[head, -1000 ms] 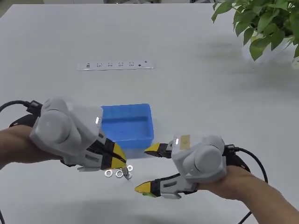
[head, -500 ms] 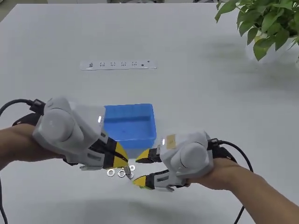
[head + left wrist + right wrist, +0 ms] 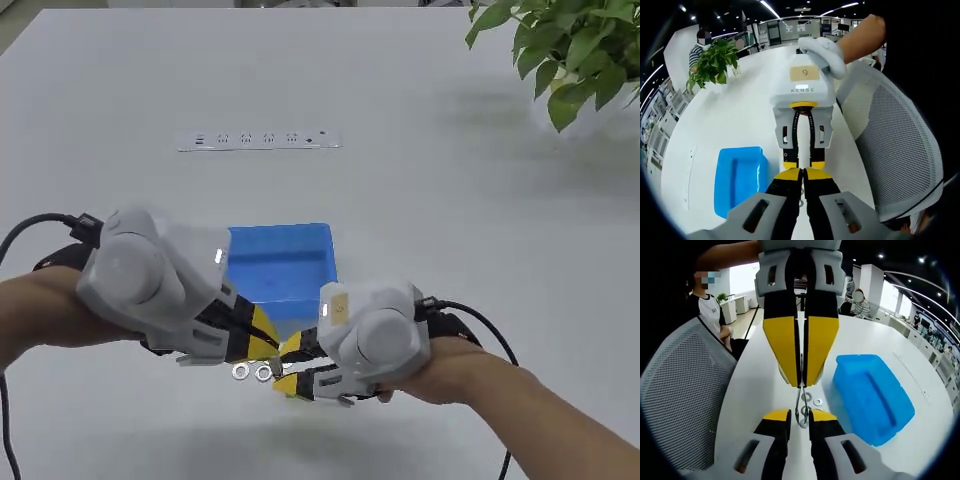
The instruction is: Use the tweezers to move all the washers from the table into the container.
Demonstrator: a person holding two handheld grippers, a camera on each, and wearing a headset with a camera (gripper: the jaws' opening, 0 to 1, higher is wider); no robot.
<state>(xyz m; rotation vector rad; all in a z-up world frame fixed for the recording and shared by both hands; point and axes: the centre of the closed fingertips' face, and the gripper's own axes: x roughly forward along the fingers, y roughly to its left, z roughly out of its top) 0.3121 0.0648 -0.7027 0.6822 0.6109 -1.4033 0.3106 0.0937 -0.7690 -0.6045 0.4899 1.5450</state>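
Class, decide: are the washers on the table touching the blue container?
Apart. The right gripper view shows a strip of bare white table between the washers and the near wall of the blue container.

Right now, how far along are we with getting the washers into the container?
Done: nothing so far; the blue container looks bare inside. In hand: the left tool is shut on the tweezers, whose tips are down among the washers, with the right tool open just opposite. Left: the washers lie on the table, so every transfer remains.
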